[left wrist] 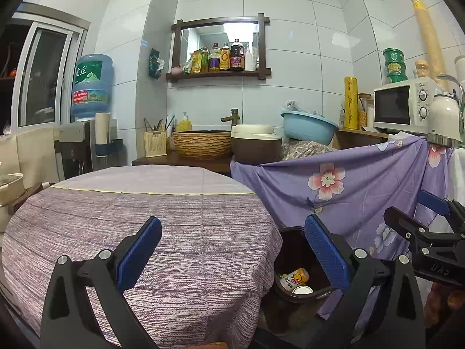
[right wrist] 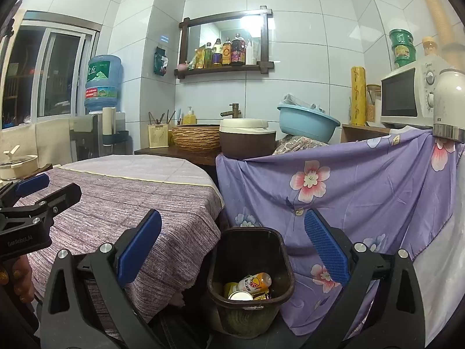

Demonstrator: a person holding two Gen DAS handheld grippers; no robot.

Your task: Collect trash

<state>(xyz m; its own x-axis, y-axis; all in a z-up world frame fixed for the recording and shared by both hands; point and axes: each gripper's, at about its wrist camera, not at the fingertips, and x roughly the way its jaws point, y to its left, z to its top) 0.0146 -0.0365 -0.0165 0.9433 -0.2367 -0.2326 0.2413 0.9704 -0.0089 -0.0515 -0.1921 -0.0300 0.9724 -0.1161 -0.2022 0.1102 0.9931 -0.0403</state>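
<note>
white wall tiles fill the background, with a framed mirror shelf (right wrist: 223,43) of bottles in the upper middle and a blue water jug (right wrist: 102,81) at the left. a round tabletop (left wrist: 174,218) under a purple striped cloth takes up the lower left of both views, bare of trash. beside it, low and centre in the right wrist view, a dark trash bin (right wrist: 251,276) stands against a purple flowered sheet (right wrist: 363,192). inside the bin lie an orange-labelled bottle (right wrist: 255,282), a can (right wrist: 240,296) and some wrappers. the left gripper (left wrist: 232,250) hangs over the tabletop edge, jaws spread wide and holding nothing. the right gripper (right wrist: 232,250) sits above the bin, jaws likewise released and empty.
</note>
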